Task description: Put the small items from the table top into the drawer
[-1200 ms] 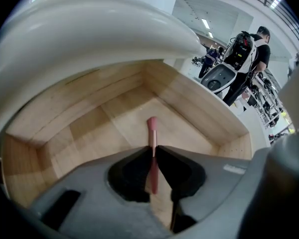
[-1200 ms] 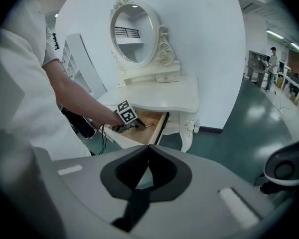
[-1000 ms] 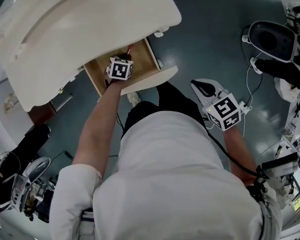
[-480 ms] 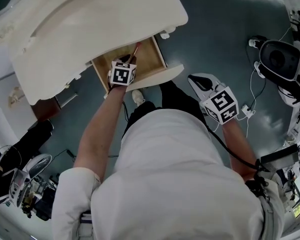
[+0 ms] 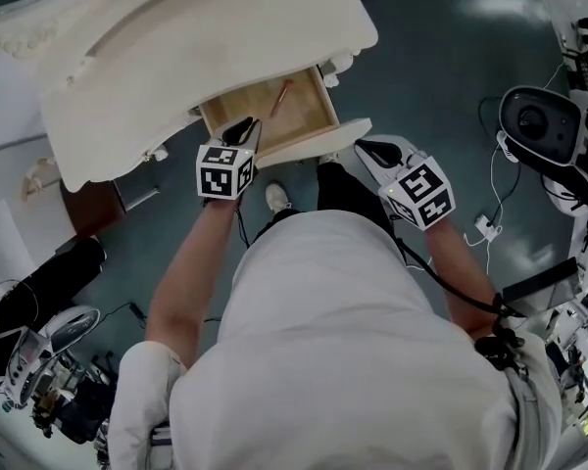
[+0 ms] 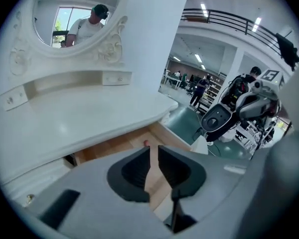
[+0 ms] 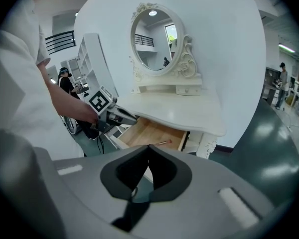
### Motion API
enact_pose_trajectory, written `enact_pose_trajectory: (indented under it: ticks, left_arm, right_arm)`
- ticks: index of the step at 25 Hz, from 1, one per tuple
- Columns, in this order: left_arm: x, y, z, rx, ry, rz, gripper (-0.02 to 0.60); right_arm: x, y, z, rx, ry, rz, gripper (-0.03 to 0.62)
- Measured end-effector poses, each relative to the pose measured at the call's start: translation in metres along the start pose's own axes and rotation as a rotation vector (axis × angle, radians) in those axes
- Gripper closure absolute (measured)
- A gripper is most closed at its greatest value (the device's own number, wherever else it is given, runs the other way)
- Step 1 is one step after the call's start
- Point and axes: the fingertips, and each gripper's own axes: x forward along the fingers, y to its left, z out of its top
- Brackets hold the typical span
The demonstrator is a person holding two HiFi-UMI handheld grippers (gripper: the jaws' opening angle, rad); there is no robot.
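The white dressing table's wooden drawer (image 5: 315, 151) stands pulled out. A slim stick with a red tip (image 5: 281, 97) lies alone on its floor. My left gripper (image 5: 243, 125) hovers at the drawer's near left corner, drawn back from the stick. Its jaws are closing and nothing is between them. In the left gripper view the stick's red tip (image 6: 146, 143) shows just beyond the narrow gap. My right gripper (image 5: 367, 148) is shut and empty, held just right of the drawer front. The right gripper view shows the drawer (image 7: 149, 131), the stick (image 7: 163, 143) and the left gripper (image 7: 127, 117).
The white table top (image 5: 176, 47) overhangs the drawer's back. An oval mirror (image 7: 157, 41) stands on it. A black-and-white machine (image 5: 539, 125) and floor cables (image 5: 488, 228) are at the right. More equipment (image 5: 39, 351) sits at the lower left. The person's shoe (image 5: 274, 197) is below the drawer.
My left gripper has let go of the stick and drawn back out of the drawer toward the person. The right gripper has moved up and left, closer to the drawer front.
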Motion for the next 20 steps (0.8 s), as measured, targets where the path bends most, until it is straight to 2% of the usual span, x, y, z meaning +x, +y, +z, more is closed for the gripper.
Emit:
enact_pose_trajectory:
  ticks: [7, 10, 14, 20]
  left_arm:
    - [-0.096, -0.017, -0.007, 0.047, -0.101, -0.031, 0.578]
    - [-0.131, -0.027, -0.018, 0.057, -0.127, -0.056, 0.58]
    - [-0.158, -0.05, -0.03, 0.084, -0.146, -0.118, 0.58]
    - [-0.209, -0.077, -0.06, 0.156, -0.141, -0.193, 0.58]
  right_arm:
    - [0.004, 0.052, 0.001, -0.032, -0.022, -0.018, 0.592]
    - [0.006, 0.077, -0.002, -0.043, -0.026, -0.02, 0.592]
    - [0.006, 0.097, -0.01, -0.053, -0.031, -0.028, 0.592]
    - [0.005, 0.149, -0.015, -0.084, -0.033, -0.032, 0.592]
